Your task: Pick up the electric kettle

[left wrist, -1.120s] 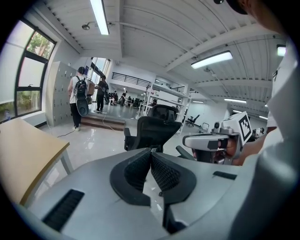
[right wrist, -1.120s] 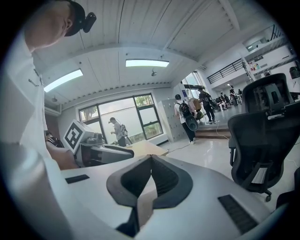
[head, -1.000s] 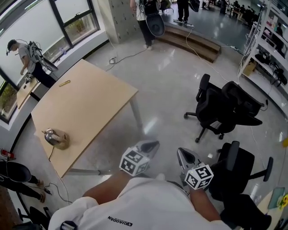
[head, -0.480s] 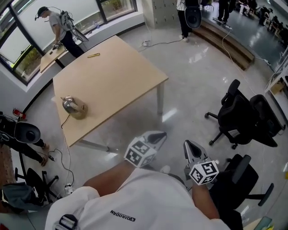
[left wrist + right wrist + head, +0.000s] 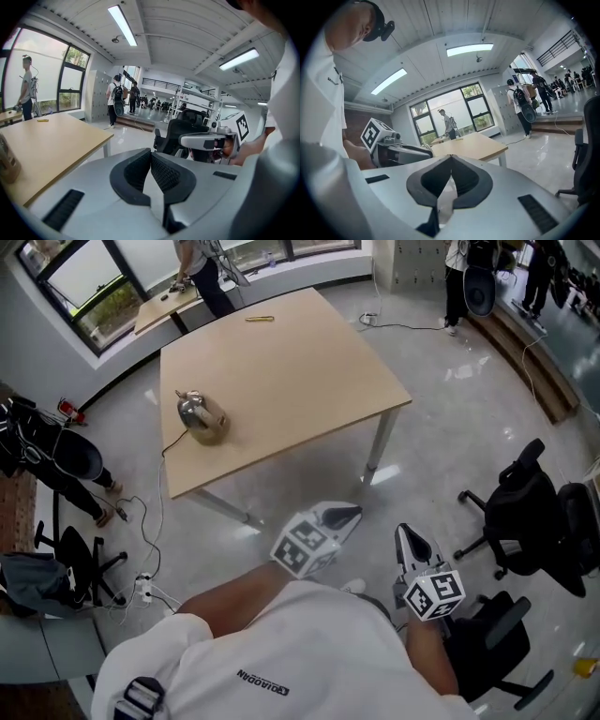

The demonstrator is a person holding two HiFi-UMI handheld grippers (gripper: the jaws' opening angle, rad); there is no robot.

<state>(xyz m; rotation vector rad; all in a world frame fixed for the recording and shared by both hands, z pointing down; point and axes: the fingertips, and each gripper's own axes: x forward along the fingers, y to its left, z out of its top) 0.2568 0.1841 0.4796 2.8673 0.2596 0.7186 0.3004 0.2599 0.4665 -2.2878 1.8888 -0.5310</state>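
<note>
The electric kettle (image 5: pixel 197 412), shiny steel, sits on its round base near the left edge of the wooden table (image 5: pixel 300 381), far ahead of both grippers. My left gripper (image 5: pixel 355 513) is held near my body over the floor, short of the table's near corner, its jaws shut and empty (image 5: pixel 150 153). My right gripper (image 5: pixel 403 530) hangs beside it to the right, also shut with nothing between its pads (image 5: pixel 451 157). The right gripper view shows the left gripper (image 5: pixel 396 151) and the table (image 5: pixel 471 143) beyond. A brownish shape at the left edge of the left gripper view may be the kettle (image 5: pixel 7 161).
The kettle's cord (image 5: pixel 172 441) drops over the table's left edge to the floor. A yellow pen-like object (image 5: pixel 260 319) lies at the table's far side. Black office chairs (image 5: pixel 534 521) stand to my right, another chair (image 5: pixel 66 559) and cables to my left. People stand in the background.
The view has swung toward the table, so the table and kettle now sit higher and nearer the middle. Both grippers moved along with me and stayed shut.
</note>
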